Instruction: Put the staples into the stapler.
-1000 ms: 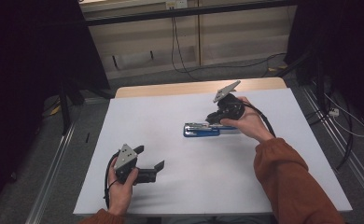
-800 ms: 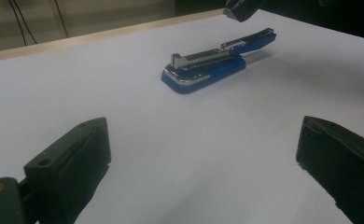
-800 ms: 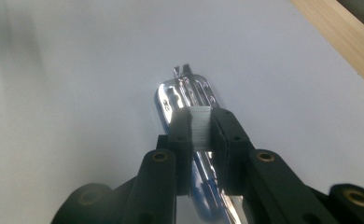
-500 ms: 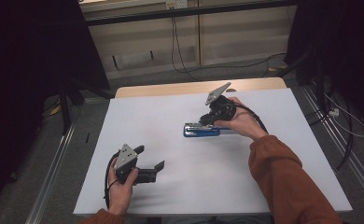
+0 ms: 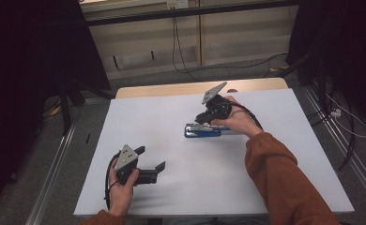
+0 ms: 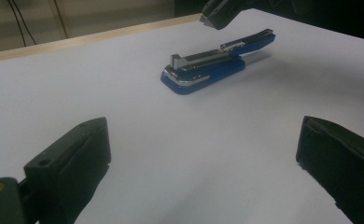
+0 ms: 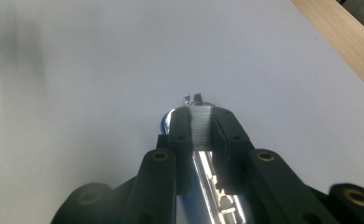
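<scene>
Stapler (image 5: 202,131) on white table (image 5: 171,197), right gripper (image 7: 199,122) clamped on it, left gripper (image 6: 203,154) open

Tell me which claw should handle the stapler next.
Right. The right claw is already at the blue stapler, its jaws closed around the metal staple rail. The left claw hangs open, well away near the table's front edge.

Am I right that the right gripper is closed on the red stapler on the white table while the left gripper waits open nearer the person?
Not quite: the stapler is blue, as the left gripper view shows. The right gripper is indeed closed on it on the white table, and the left gripper waits open.
</scene>
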`<state>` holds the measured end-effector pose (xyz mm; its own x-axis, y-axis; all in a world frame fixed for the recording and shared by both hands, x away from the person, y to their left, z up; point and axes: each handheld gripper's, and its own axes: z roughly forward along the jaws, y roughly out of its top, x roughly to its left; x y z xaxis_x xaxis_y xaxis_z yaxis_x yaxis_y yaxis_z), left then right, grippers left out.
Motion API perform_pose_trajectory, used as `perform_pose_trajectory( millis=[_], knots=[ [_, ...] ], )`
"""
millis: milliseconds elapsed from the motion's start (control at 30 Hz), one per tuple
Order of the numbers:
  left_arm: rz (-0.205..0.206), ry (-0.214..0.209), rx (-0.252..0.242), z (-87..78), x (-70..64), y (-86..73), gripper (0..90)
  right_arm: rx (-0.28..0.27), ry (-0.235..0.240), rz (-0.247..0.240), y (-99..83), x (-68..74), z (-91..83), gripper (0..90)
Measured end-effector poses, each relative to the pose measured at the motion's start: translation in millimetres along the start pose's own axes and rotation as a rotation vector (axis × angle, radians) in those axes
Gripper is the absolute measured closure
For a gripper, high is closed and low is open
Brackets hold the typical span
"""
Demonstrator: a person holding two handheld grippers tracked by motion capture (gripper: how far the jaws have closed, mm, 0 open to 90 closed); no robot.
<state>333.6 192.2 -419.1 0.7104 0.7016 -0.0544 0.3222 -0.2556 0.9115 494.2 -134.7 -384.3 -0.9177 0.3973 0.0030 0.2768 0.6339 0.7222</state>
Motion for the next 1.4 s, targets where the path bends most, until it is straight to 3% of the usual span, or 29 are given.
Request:
perform_pose_trajectory(
  millis=[700,1033,1167,1400],
  knots=[
    [-0.009,0.000,0.008,0.6,0.3,-0.7,3.3,0.042,0.002,-0.079,3.7,-11.5,15.4,79.2],
    [-0.005,0.000,0.010,0.1,0.5,-0.5,3.3,0.052,0.044,-0.122,4.3,-17.2,21.6,79.2],
    [-0.001,0.001,0.010,-0.2,0.8,-0.4,3.3,0.080,0.054,-0.132,6.9,-20.0,25.9,79.2],
    [-0.001,-0.001,0.005,-0.4,0.3,-0.3,3.3,0.091,0.079,-0.171,14.3,-17.7,34.0,79.3]
  ],
)
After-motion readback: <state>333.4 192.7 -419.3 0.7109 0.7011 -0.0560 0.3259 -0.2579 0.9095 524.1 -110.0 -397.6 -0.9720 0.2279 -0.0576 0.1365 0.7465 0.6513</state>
